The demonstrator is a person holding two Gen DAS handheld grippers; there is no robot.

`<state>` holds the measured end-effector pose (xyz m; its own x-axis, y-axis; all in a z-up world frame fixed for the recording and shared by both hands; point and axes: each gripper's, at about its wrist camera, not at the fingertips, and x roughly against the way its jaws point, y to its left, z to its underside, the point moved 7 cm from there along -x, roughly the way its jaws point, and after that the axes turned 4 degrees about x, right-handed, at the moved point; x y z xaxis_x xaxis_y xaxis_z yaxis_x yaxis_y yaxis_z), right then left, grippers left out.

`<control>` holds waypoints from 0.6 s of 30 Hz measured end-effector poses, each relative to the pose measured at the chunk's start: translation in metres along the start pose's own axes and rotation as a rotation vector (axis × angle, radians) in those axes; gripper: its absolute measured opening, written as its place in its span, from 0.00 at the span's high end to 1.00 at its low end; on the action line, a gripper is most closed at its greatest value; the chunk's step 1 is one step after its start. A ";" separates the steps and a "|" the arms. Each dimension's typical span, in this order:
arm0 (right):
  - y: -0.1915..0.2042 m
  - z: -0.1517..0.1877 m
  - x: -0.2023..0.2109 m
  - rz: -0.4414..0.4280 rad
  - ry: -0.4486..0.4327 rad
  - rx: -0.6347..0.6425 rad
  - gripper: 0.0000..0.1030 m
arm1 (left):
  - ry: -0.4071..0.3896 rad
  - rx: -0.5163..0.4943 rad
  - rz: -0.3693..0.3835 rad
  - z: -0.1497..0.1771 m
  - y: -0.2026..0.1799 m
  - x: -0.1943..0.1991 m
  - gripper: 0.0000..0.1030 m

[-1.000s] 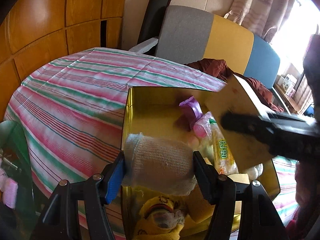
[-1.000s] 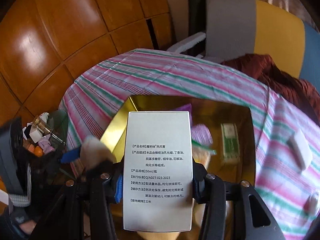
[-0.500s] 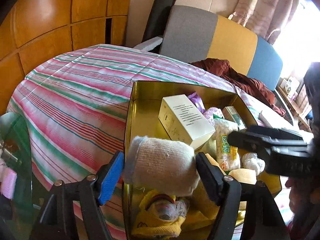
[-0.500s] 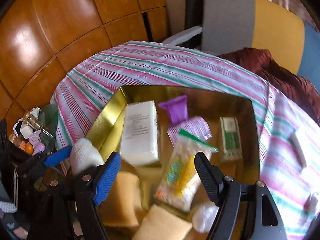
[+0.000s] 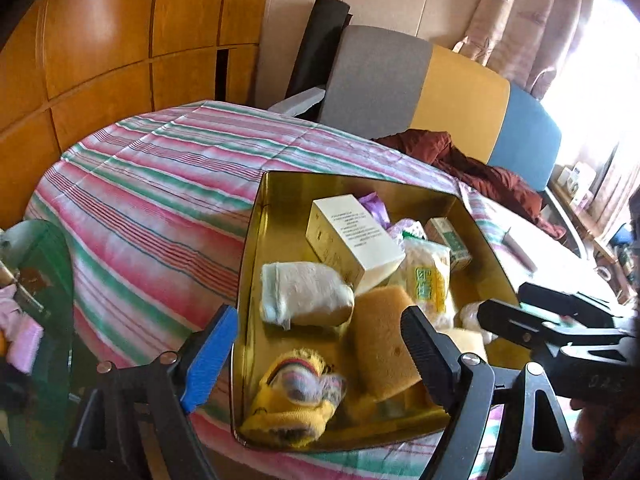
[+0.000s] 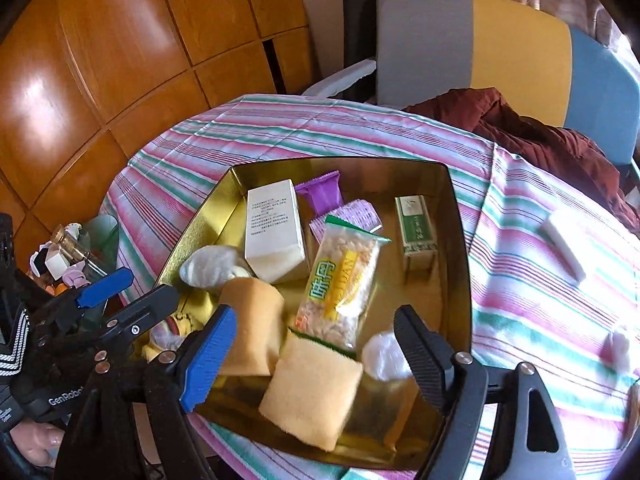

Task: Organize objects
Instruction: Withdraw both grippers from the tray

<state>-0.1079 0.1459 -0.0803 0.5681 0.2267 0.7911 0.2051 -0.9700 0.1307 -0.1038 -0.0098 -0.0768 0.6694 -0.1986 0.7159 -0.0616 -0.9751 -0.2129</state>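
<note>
1. Now both grippers are opening with nothing between the jaws: left gripper (image 5: pixel 316 354), right gripper (image 6: pixel 316 354).
2. Gold tin (image 6: pixel 460 240) sits on the striped cloth (image 6: pixel 520 280), already holding the white box (image 6: pixel 276 236), gauze roll (image 5: pixel 304 294) and snack pack (image 6: pixel 340 280).
3. Loose white block (image 6: pixel 564 246) lies on the cloth outside the tin, off to the right, long axis diagonal; right gripper is nearer, so likely its next pick.

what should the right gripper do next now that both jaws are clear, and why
Probably swing the right gripper toward the white block lying on the striped cloth outside the gold tin. Both grippers' jaws are opening with nothing between them; the white box and gauze roll already lie in the tin, while the block remains outside.
</note>
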 end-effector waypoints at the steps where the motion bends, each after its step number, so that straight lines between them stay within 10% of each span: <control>1: -0.001 0.001 0.001 0.005 -0.001 0.000 0.19 | -0.008 -0.014 -0.019 0.002 -0.002 0.003 0.18; 18: -0.026 0.027 0.023 0.083 -0.023 -0.039 0.18 | -0.073 -0.135 -0.044 0.010 -0.037 0.027 0.13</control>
<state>-0.0789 0.1783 -0.0819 0.5999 0.1472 0.7864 0.1261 -0.9880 0.0887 -0.0762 0.0223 -0.0566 0.7252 -0.1527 0.6714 -0.1271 -0.9880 -0.0874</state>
